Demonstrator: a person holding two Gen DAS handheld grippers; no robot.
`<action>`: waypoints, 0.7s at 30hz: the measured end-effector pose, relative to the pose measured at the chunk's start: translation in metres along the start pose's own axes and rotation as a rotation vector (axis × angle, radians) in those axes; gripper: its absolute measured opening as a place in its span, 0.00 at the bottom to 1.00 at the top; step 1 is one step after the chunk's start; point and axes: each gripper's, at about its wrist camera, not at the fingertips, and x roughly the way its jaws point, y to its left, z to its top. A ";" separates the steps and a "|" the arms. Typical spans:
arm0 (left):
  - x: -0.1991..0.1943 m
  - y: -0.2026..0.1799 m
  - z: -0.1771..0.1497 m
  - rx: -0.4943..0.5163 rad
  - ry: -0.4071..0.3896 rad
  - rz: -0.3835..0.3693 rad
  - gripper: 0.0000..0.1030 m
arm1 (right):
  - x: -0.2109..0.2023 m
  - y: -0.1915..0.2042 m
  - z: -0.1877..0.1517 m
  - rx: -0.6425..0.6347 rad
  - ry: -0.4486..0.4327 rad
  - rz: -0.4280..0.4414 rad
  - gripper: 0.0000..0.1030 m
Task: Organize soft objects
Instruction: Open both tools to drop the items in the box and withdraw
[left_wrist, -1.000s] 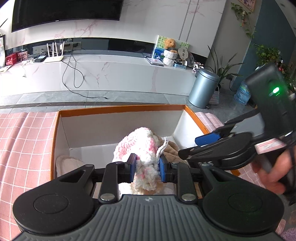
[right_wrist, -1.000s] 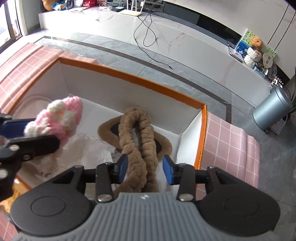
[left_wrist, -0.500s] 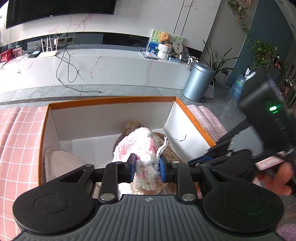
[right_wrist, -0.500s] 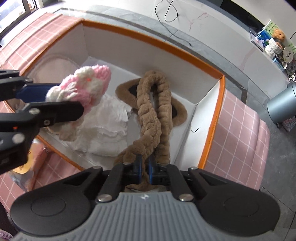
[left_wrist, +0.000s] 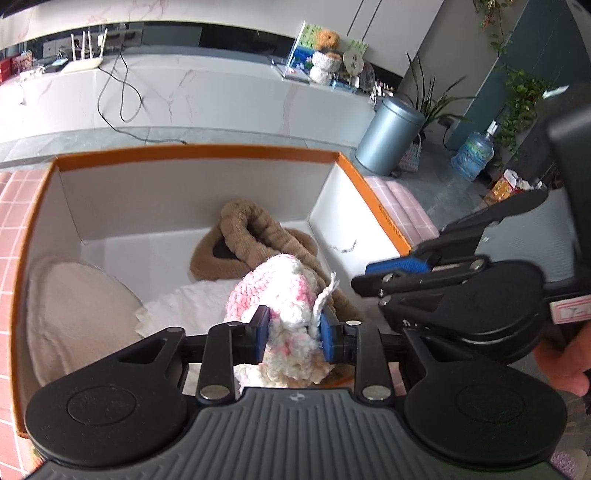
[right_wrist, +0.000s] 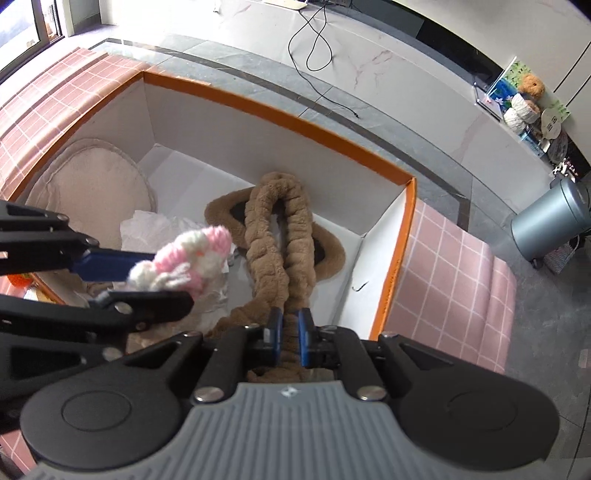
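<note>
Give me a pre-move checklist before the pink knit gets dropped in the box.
1. Left gripper over the box interior: ok.
2. Pink knit between the left pads while the jaws are opening: ok.
3. Right gripper on the brown scarf, jaws opening: ok.
4. Landing spot on the white cloth free: ok.
5. Beige cushion clear of the drop: ok.
6. Knit free of the pads: cannot tell.

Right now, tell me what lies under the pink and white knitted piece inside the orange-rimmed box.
The pink and white knitted piece hangs over crumpled white cloth and the brown plush scarf; it would land on them. Bare box floor shows further back.
</note>
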 end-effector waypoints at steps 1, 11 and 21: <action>0.001 0.000 0.000 -0.004 0.008 0.005 0.35 | 0.000 0.000 -0.001 -0.001 -0.003 -0.007 0.09; -0.032 -0.002 -0.001 -0.006 -0.081 0.041 0.60 | -0.021 -0.005 -0.011 0.035 -0.068 -0.009 0.22; -0.095 -0.017 -0.014 0.042 -0.237 0.074 0.60 | -0.079 0.006 -0.043 0.066 -0.206 0.010 0.40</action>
